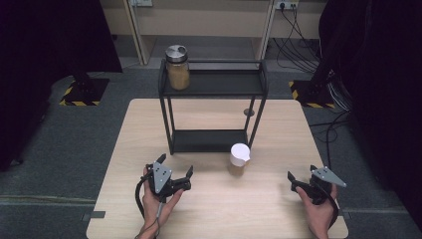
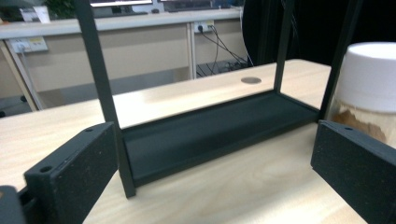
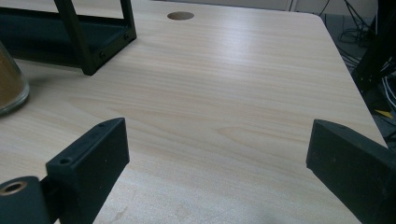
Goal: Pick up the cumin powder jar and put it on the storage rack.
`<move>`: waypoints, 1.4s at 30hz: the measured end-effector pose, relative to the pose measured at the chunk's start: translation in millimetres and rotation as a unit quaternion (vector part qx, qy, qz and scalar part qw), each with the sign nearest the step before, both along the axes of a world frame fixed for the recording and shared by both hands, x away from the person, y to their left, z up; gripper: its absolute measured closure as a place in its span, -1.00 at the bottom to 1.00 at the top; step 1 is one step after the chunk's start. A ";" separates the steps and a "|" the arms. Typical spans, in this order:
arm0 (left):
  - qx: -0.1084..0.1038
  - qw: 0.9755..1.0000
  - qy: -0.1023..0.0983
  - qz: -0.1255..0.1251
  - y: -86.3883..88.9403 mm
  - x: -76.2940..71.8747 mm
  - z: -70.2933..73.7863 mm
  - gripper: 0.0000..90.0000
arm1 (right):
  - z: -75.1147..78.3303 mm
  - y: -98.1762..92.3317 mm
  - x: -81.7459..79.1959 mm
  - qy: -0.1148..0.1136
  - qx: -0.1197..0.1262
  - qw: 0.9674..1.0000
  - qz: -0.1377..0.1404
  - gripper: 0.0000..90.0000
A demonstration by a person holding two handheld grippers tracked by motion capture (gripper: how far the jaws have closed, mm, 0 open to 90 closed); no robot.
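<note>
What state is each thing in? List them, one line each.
Silver-lid jar: upright, lid on, on the rack's top shelf.
White-lid jar: upright, lid on, on the table by the rack's front right leg.
Rack: upright, lower shelf bare.
Left claw: open, holding nothing.
Right claw: open, holding nothing.

white-lidded jar (image 1: 240, 155), upright, beside rack (image 1: 214, 89)
</note>
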State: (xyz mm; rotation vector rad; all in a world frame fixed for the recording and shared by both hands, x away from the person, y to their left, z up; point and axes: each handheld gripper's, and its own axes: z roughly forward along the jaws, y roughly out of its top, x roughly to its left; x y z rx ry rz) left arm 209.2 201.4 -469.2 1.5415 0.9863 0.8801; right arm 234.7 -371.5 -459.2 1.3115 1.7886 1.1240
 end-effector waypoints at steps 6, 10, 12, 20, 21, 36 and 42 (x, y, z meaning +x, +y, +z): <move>-0.009 1.000 0.007 0.004 -0.2 -1.1 -5.5 -0.99 | -0.1 -0.4 -0.1 0.000 0.001 1.000 0.000 -0.87; -0.011 1.000 0.018 0.006 0.2 -1.3 -10.7 -0.99 | -0.1 -0.4 0.0 0.000 0.000 1.000 0.001 -0.87; -0.011 1.000 0.022 0.006 0.0 -1.3 -12.1 -0.99 | -0.1 -0.6 0.1 0.000 0.001 1.000 0.001 -0.87; -0.015 0.999 0.036 0.004 3.0 0.4 -15.2 -0.99 | -0.3 -0.5 -0.3 -0.001 0.000 1.000 0.002 -0.87; -0.015 0.999 0.037 0.003 3.4 0.7 -15.6 -0.99 | -0.3 -0.3 -0.3 -0.001 0.000 1.000 0.002 -0.87; -0.012 0.999 0.053 0.004 5.4 5.3 -19.3 -0.97 | -0.3 -1.0 -0.1 -0.001 0.000 1.000 0.004 -0.87; -0.012 0.998 0.058 0.000 5.6 7.4 -21.3 -0.97 | -0.2 -0.5 0.0 -0.001 -0.002 1.000 0.005 -0.87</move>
